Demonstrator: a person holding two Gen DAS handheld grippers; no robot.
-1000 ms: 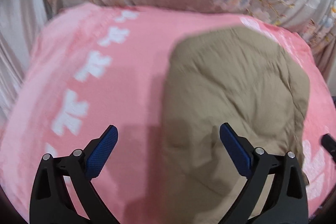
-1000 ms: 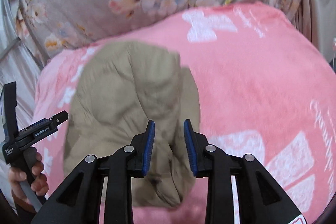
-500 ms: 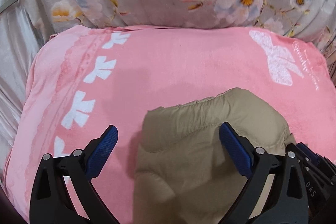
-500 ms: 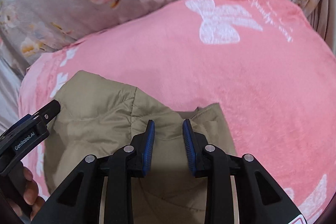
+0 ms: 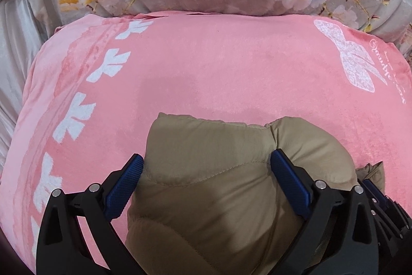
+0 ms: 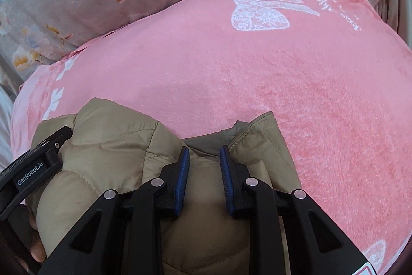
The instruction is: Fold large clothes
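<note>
Tan padded jacket [image 5: 219,187] lying bunched on pink blanket [image 5: 206,68] — folding looks partway. Left hand-held gripper [image 5: 206,166] gaping wide; right hand-held gripper [image 6: 204,153] narrowing, jaws just closing — nothing clamped yet.

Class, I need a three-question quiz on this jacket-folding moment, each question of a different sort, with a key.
1. True or false: the left gripper is open, its fingers wide apart over the khaki puffer jacket.
2. The jacket lies on: A) a wooden table B) the pink blanket C) a tiled floor.
3. What pattern shows on the grey bedding behind?

Key: 1 true; 2 B; 3 flowers.
</note>
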